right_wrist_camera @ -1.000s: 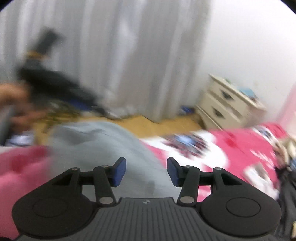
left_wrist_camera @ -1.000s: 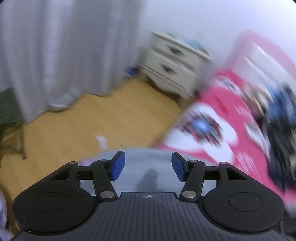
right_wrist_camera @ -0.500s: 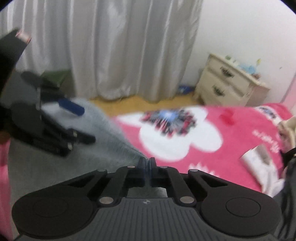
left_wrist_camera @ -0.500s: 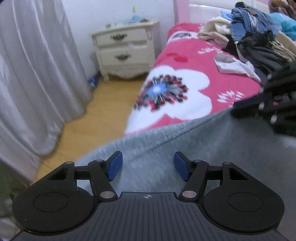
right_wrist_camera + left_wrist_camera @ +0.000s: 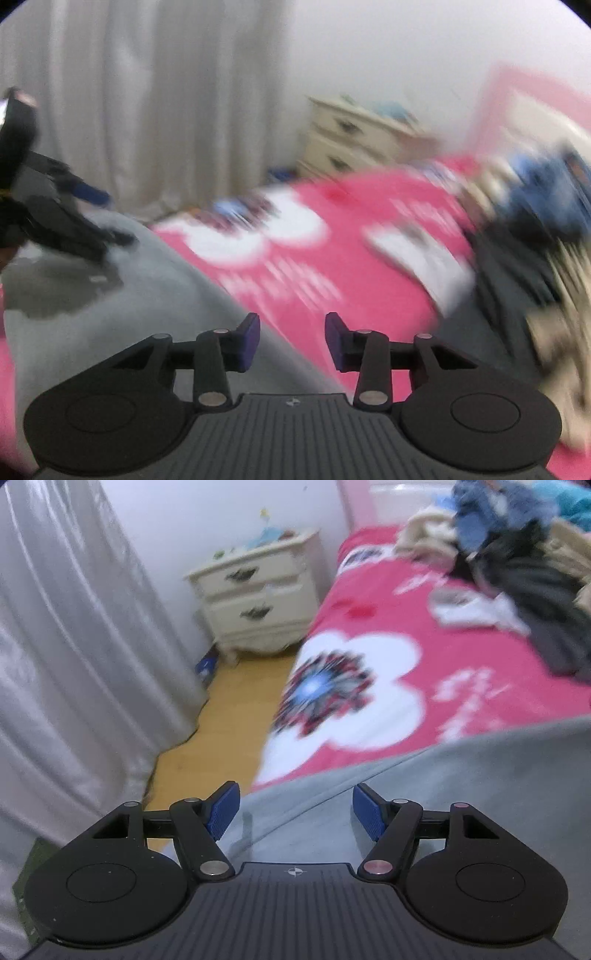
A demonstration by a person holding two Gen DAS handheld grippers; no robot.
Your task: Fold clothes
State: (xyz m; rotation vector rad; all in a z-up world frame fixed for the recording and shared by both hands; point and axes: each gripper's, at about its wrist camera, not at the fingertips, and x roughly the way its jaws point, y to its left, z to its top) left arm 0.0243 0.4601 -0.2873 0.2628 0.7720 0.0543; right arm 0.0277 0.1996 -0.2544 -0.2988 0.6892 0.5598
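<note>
A grey garment [image 5: 461,775] lies spread on the near part of a pink flowered bedspread [image 5: 424,635]. My left gripper [image 5: 295,814] is open and empty just above the garment's left edge. My right gripper [image 5: 291,341] is open and empty over the garment's far edge [image 5: 155,295], where grey meets pink. The left gripper also shows at the left of the right wrist view [image 5: 55,221], over the garment. The right wrist view is blurred by motion.
A heap of unfolded clothes [image 5: 517,565] lies at the head of the bed, with a white piece [image 5: 476,609] in front of it. A cream nightstand [image 5: 258,598], grey curtains [image 5: 74,646] and wooden floor [image 5: 221,731] are left of the bed.
My right gripper was shut half a second ago and is open now; it has swung right. My left gripper stayed open and shifted over the garment's left edge.
</note>
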